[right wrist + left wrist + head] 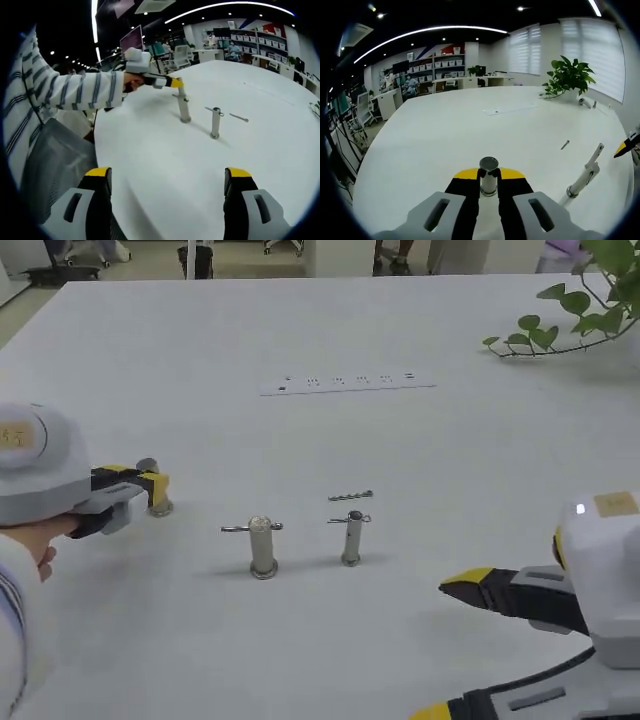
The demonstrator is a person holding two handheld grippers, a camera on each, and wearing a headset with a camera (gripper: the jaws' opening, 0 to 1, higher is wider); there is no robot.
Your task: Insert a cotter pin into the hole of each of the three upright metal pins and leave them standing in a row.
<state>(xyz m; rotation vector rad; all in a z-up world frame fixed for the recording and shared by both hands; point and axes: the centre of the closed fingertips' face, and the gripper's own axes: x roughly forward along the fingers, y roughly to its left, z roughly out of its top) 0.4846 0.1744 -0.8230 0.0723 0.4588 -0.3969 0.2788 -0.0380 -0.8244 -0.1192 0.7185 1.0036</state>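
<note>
1. Head view: the left gripper (152, 483) comes in level from the left edge of the white table (330, 640), with a hand (40, 540) under its body. Its jaws are clamped on the held pin (159, 504), which stands upright with its base on the table.
2. Head view: the middle pin (262, 548) and the right pin (351, 540) both stand upright, each with a cotter pin through its top. A loose cotter pin (350, 497) lies flat just behind the right pin.
3. Head view: the right gripper (440, 648) is low right and points left. Its jaws are spread wide with nothing in them, well apart from the pins. A power strip (345, 383) and a plant (575, 310) sit at the far side.
4. Left gripper view: the jaws pinch the held pin (488, 166) on both sides and its round top sticks up. The middle pin (580, 181) is to the right, with the loose cotter pin (564, 144) beyond it.
5. Right gripper view: the jaws are wide apart and hover over bare table (165, 165). A striped sleeve (75, 92) stretches the left gripper (174, 82) out beyond the middle pin (184, 110). The right pin (215, 122) and the loose cotter pin (239, 117) are nearer.
</note>
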